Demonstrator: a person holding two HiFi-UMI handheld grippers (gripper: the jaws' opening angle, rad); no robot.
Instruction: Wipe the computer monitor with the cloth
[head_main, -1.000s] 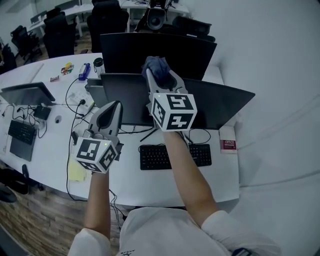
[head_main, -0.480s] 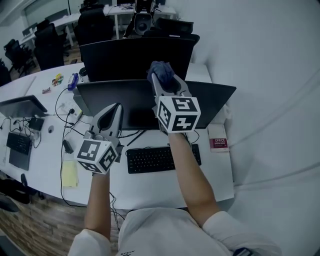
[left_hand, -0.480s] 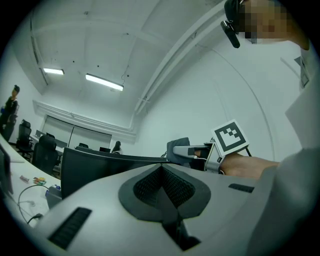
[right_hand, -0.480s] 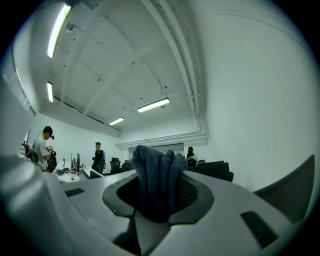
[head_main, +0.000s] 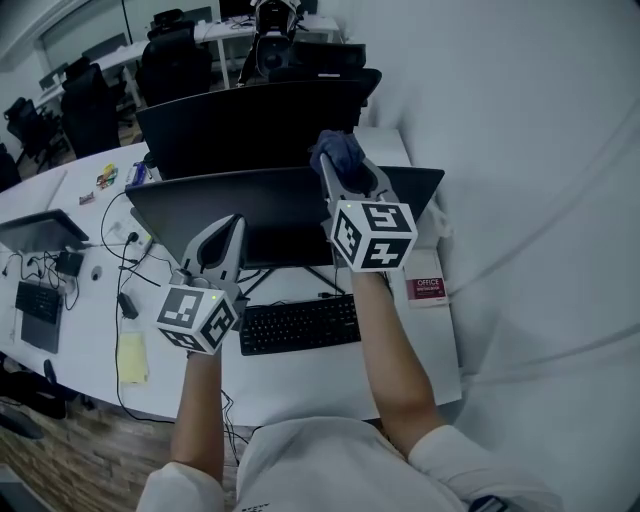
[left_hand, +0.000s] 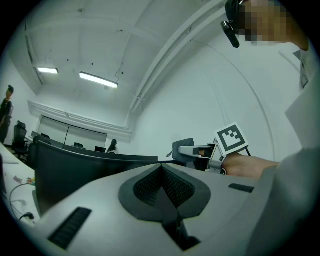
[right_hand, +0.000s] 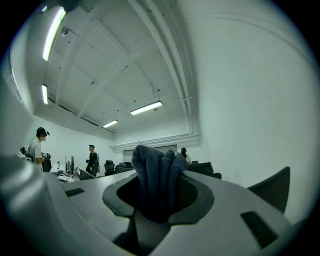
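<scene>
While the person's right gripper (head_main: 345, 172) clamps a bunched blue-grey cloth (head_main: 336, 148) between its jaws, the wad sits at the top edge of the nearer computer monitor (head_main: 250, 215), toward its right end; whether cloth and screen actually touch cannot be told from above. The left gripper (head_main: 222, 235) hangs lower and to the left in front of the same dark screen, its jaws pressed together with nothing between them. A second monitor (head_main: 255, 120) stands directly behind the first, its back close to the cloth. On the white desk (head_main: 300, 385) below, a black keyboard (head_main: 298, 324) lies just beside the monitor's stand, between the two forearms. A small red-and-white box (head_main: 428, 290) rests at the desk's right side near the wall, and a yellow notepad (head_main: 131, 357) lies at the left among trailing cables (head_main: 125, 270). Black office chairs (head_main: 175, 65) line the desks beyond. In the right gripper view, two people (right_hand: 36, 147) stand far off at the back of the room under strip ceiling lights (right_hand: 147, 107).
</scene>
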